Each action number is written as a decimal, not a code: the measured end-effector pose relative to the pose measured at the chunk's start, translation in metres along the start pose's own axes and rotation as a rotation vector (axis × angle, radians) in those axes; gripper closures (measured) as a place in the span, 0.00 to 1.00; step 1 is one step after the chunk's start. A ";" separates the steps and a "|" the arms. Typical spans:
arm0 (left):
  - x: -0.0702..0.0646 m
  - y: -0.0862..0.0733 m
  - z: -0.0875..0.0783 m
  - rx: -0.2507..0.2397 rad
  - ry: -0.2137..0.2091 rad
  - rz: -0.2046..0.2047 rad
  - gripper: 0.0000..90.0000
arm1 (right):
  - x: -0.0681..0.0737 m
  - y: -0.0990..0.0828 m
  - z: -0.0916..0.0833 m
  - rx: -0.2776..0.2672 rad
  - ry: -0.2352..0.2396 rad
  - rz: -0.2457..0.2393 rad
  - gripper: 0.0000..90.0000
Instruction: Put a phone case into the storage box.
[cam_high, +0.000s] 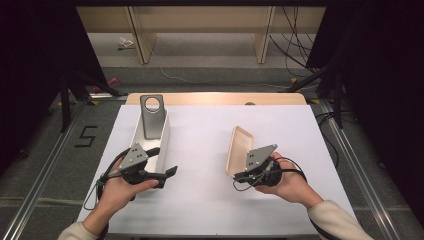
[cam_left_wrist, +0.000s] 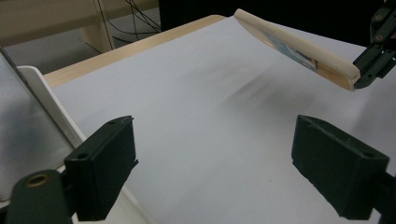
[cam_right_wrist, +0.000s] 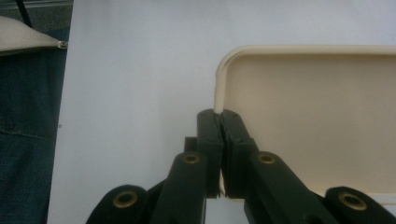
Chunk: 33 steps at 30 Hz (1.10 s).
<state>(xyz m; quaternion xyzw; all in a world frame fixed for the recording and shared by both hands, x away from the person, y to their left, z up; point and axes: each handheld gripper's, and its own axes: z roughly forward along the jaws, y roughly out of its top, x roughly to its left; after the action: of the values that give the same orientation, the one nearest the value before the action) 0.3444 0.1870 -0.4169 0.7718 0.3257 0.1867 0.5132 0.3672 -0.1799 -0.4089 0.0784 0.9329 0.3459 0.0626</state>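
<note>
Tongs on the right (cam_high: 239, 176) are pinching the near rim of a cream tray (cam_high: 239, 150), holding it tilted above the white surface (cam_high: 200, 200), right of the white bin (cam_high: 159, 145). Being gripped so thinly, it is risking slipping and dropping, while the left tongs (cam_high: 170, 172) are hanging open beside that bin.

Even overhead light is falling on the white table (cam_high: 210, 150) in the high view, while the left and right edges of the frame are sinking into near black. Soft, short shadows are lying under the hands. In the left gripper view the table surface is smearing with streaky motion blur in the middle, and the near black pads (cam_left_wrist: 105, 165) are reading soft. In the right gripper view the cream tray (cam_right_wrist: 317, 116) is glowing warm and slightly hazy, with the closest joints at the bottom falling out of focus.
</note>
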 end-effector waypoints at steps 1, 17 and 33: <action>0.000 0.001 0.001 0.001 -0.002 0.000 0.16 | 0.000 0.000 0.000 -0.001 -0.002 -0.002 0.98; -0.017 0.047 0.036 0.050 -0.074 -0.008 0.18 | 0.011 -0.001 0.003 -0.002 0.022 -0.013 0.98; -0.029 0.077 0.104 0.134 -0.121 -0.030 0.23 | 0.022 0.008 0.006 -0.016 0.033 -0.050 0.98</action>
<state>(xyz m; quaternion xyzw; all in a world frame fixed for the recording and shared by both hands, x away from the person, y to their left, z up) 0.4124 0.0771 -0.3872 0.8092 0.3176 0.1100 0.4820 0.3476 -0.1663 -0.4094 0.0488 0.9327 0.3528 0.0567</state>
